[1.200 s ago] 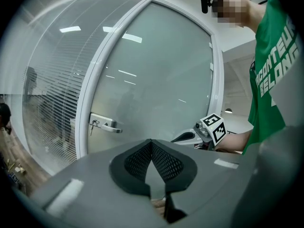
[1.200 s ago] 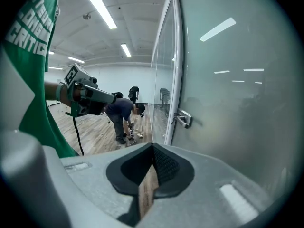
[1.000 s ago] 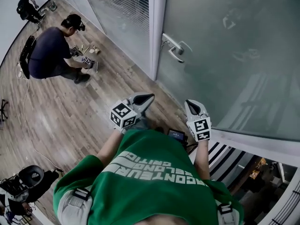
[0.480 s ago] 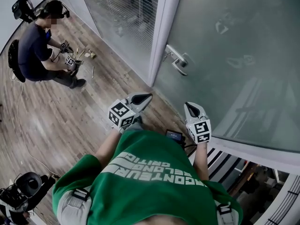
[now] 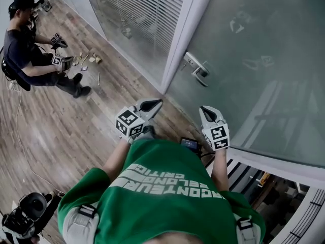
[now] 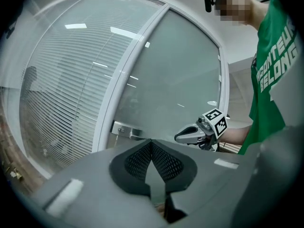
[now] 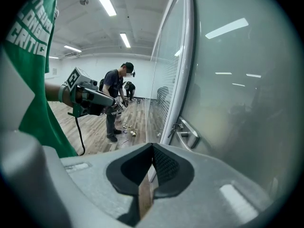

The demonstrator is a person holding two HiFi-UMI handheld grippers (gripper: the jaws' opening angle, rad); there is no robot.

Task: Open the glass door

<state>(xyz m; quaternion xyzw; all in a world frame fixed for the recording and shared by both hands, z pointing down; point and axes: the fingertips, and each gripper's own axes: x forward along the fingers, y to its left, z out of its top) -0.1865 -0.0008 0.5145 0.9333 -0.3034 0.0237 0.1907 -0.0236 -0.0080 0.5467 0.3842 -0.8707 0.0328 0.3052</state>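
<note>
Plank floor [image 5: 76,131] meets frosted glass door [image 5: 264,85]; bent, seemingly metal handle [image 5: 197,69]; left gripper [image 5: 157,102], right gripper [image 5: 204,109] jaws pressed together.

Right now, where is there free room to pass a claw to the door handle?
Free: the stretch from the left claw and right claw up to the handle, bordered by the white post and glass door. Crowded: far left, around the other person and the small items on the floor.

Your shirt [image 5: 162,187] green with white lettering, your left gripper [image 5: 156,102] and right gripper [image 5: 204,109] pale grey with black-and-white square markings, the glass door [image 5: 264,70] frosted grey-green, its handle [image 5: 197,68] silver, the frame [image 5: 184,29] white, the blinds [image 5: 137,9] white and striped, the floor [image 5: 61,131] brown wood grain.
</note>
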